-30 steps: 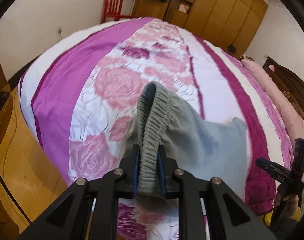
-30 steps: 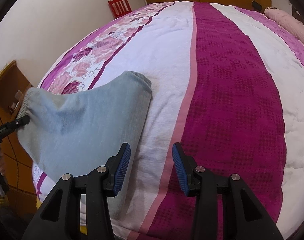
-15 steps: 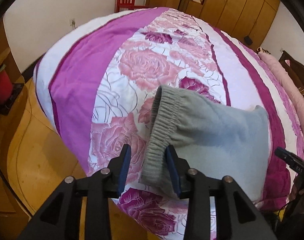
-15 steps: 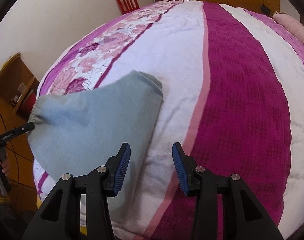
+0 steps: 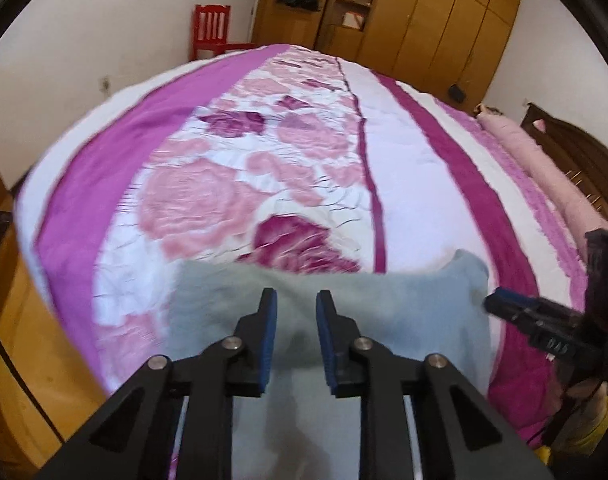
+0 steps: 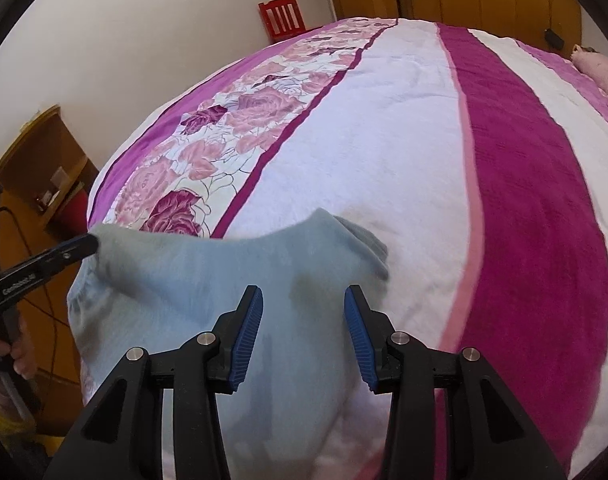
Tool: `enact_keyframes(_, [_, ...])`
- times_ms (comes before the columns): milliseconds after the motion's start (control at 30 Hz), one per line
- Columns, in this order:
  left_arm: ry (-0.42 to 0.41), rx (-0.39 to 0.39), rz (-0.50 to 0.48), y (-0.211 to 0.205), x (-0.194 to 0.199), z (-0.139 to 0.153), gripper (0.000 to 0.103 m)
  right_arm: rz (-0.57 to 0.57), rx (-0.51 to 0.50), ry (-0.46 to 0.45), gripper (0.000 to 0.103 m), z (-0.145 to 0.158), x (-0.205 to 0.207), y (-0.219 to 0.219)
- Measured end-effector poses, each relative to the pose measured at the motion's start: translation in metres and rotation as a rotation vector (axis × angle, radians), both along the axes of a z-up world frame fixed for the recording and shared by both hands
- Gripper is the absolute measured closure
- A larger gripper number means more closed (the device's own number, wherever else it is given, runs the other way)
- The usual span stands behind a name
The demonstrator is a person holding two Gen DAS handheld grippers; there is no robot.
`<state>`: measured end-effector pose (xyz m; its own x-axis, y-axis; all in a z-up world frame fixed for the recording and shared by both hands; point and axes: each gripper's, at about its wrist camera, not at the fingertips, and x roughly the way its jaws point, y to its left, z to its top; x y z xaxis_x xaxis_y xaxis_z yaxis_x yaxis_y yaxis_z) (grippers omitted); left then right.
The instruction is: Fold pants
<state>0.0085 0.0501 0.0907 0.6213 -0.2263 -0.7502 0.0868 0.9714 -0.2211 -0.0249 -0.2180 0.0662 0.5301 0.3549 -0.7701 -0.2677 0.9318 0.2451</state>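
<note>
Your left gripper (image 5: pixel 295 320) has its blue-padded jaws narrowly apart, holding nothing, hovering over the folded pale grey-blue fleece pants (image 5: pixel 383 308) in the lower centre of the left wrist frame. Your right gripper (image 6: pixel 302 324) stands wide and empty above the same pants (image 6: pixel 192 280), which fill the lower left of the right wrist frame. The pants lie at the near edge of the pink and magenta rose-patterned bedspread (image 5: pixel 208 200). A red wooden chair (image 5: pixel 210 32) stands against the wall, upper left.
</note>
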Motion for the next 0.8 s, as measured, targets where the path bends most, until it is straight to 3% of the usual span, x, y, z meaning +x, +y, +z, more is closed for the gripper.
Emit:
enact_keyframes(200, [0.030,0.108,0.021,-0.007,0.034,-0.037,0.085,-0.019,-0.042,0.040,0.062,-0.028,0.032,0.005])
enact_keyframes(400, [0.027,0.089,0.041,0.010,0.046,-0.061,0.096,-0.017,-0.064,0.006,0.063,-0.038,0.049,0.007])
enact_keyframes(600, [0.045,0.076,0.025,0.015,0.036,-0.048,0.096,-0.029,-0.052,0.007,0.063,-0.030,0.046,0.006])
enact_keyframes(800, [0.036,0.067,0.017,0.024,-0.005,-0.022,0.095,-0.033,-0.011,0.016,0.062,-0.009,0.018,-0.008])
